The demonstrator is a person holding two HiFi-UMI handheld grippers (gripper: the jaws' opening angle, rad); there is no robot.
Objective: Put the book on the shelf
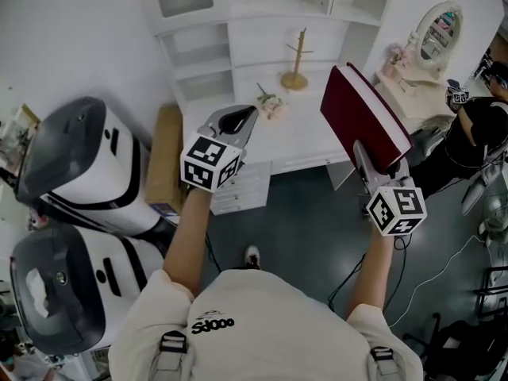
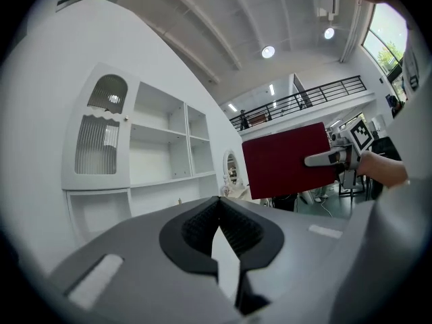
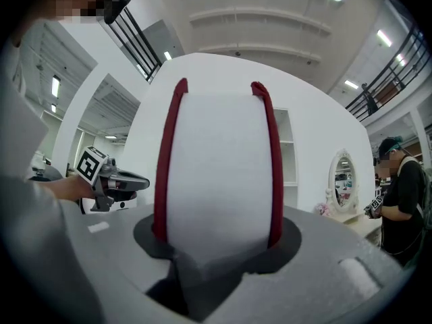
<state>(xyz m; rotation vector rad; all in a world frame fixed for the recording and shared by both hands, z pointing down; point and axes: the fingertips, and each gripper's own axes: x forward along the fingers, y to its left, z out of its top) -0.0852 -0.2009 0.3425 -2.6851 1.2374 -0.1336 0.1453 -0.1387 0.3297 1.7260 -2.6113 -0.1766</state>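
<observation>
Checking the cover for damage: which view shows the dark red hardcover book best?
The left gripper view: the dark red hardcover book shows one whole cover flat-on, clamped by the right gripper. The head view shows the book tilted, cover and page edge. The right gripper view shows only white pages between two red cover edges.

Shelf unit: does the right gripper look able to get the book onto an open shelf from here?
Probably yes. The right gripper is shut on the book, nothing stands between it and the shelf unit, whose open bays look bare, and the left gripper sits off to the side.
</observation>
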